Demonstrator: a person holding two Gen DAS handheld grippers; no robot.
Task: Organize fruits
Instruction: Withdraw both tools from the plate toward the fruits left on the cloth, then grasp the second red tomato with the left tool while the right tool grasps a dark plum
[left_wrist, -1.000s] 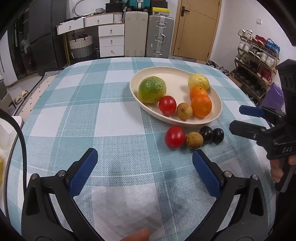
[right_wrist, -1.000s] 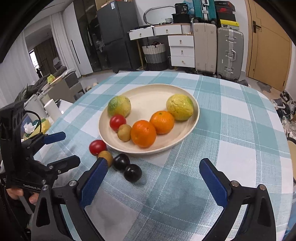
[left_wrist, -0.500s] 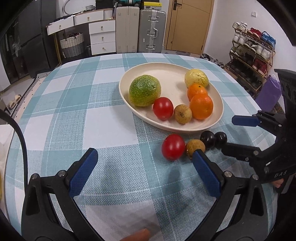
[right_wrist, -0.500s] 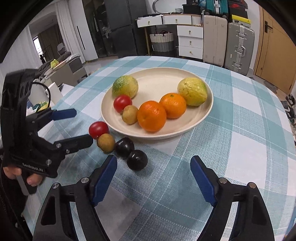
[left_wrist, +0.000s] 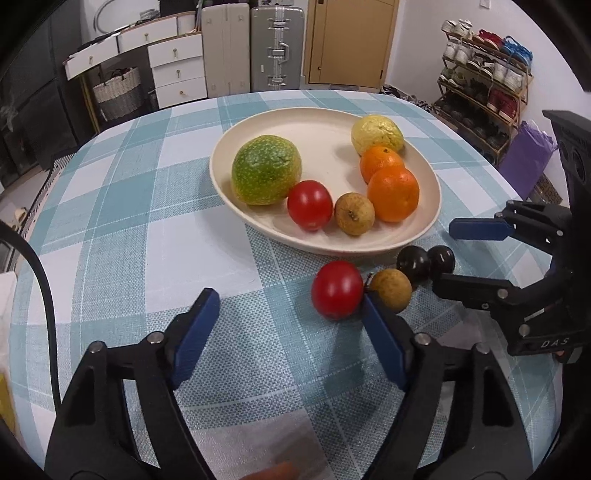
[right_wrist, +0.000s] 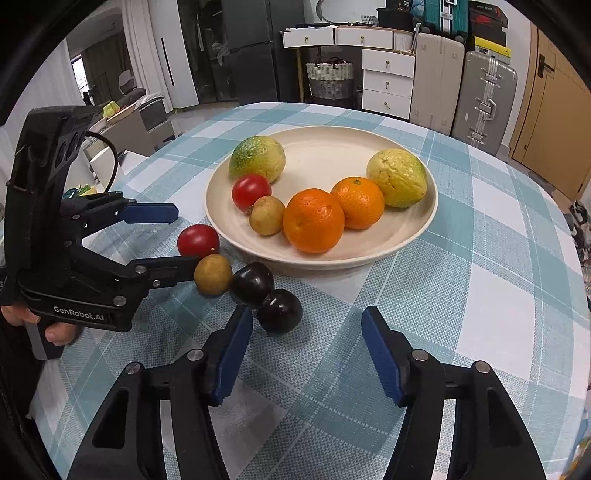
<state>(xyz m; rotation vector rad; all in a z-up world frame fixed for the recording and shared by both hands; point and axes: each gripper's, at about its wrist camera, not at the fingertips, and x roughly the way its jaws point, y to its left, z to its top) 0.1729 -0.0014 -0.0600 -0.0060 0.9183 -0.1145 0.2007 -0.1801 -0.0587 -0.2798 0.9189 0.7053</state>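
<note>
My left gripper (left_wrist: 286, 334) stands wide, the red tomato (left_wrist: 337, 289) just beyond its right finger. My right gripper (right_wrist: 307, 349) stands wide too, the nearest dark plum (right_wrist: 279, 311) just beside its left finger.

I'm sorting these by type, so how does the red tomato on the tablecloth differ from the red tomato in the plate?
The tomato on the cloth lies outside the plate, beside a brown longan; the tomato in the plate sits inside the rim.

The tomato on the cloth has the left tongs open around it; the tomato in the plate has none near.

The tomato in the plate rests against a green citrus; the other does not.

Both are round, glossy and red, and look similar in size.
</note>
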